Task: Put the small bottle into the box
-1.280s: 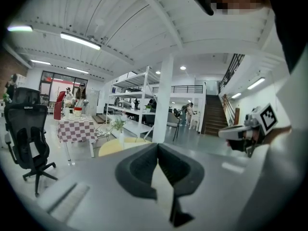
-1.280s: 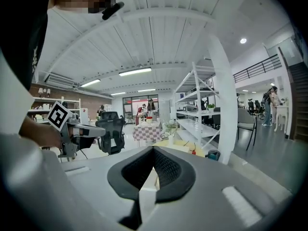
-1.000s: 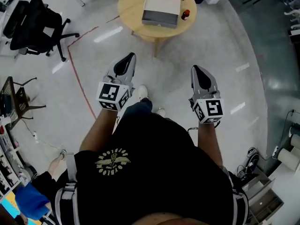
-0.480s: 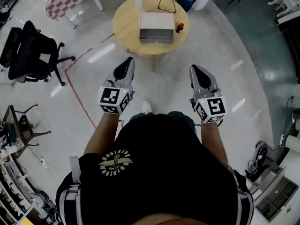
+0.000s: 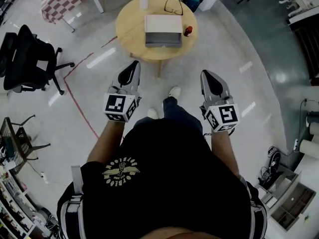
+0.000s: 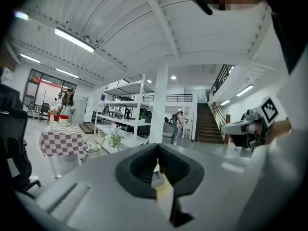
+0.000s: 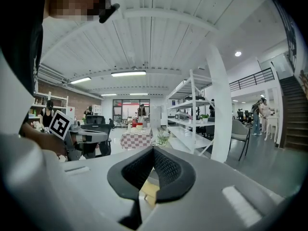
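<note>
Both grippers are held out ahead of the body, roughly level, neither carrying anything.

1. left gripper (image 5: 132,66): tips pressed together, nothing between them.
2. right gripper (image 5: 208,76): tips also together and empty; its own view confirms this.

The small bottle (image 5: 188,31) is red and stands on the round table (image 5: 130,34), well apart from both sets of fingertips and straight ahead of them. It sits just beside the right wall of the box (image 5: 163,31); I cannot tell whether they touch. Whether the box top is open also cannot be read from here.

Key relation: the bottle lies ahead and slightly left of the right fingertips, but ahead and far to the right of the left fingertips, so the right hand is nearer. The bottle's long axis looks upright, though it is too small to be sure. Judgement: the gap must be closed first, then the right jaws must open for a side-on pinch, with the box lying to the left of the bottle.

Change against 1 second ago:
- The table was cut by the top edge then and now shows whole, with glasses (image 5: 173,6) and a vase (image 5: 143,2) in view.
- The box and bottle sit lower and further left in the frame.
- Both grippers keep much the same place in the frame, tips together throughout.
- A shoe (image 5: 174,91) is now stepped forward between them.
</note>
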A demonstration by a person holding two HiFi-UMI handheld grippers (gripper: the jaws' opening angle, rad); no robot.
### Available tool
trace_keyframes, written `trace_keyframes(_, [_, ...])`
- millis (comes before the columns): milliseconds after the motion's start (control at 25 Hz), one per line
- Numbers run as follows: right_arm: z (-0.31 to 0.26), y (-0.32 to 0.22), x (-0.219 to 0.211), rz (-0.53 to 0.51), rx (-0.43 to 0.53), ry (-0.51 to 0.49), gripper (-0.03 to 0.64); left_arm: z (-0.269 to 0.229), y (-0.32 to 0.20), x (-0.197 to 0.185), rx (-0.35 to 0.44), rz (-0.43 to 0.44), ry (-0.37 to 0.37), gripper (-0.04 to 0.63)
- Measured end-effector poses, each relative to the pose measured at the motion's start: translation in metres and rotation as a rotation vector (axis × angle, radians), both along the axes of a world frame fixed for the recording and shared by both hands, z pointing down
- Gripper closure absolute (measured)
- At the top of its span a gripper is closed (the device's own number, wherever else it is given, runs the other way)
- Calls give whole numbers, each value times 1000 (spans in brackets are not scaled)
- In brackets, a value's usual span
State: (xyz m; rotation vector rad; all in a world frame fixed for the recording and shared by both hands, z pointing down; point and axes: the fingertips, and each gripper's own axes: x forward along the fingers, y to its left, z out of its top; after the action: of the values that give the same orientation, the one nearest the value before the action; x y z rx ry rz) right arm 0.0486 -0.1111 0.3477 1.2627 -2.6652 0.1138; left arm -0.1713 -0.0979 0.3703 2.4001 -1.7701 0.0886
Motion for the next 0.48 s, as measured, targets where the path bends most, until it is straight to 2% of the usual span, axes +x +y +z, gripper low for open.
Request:
trace_keyframes(160, [5, -3, -9, -28, -15, -3, 609, -3, 1, -8, 14, -26, -5, 595])
trace_keyframes(400, [9, -13, -23, -78, -30, -24, 609, 9, 9, -19, -30, -66, -15, 595])
trace_keyframes(480, [17, -14, -31, -96, -34, -3, 609, 16, 11, -21, -52, -69, -20, 595])
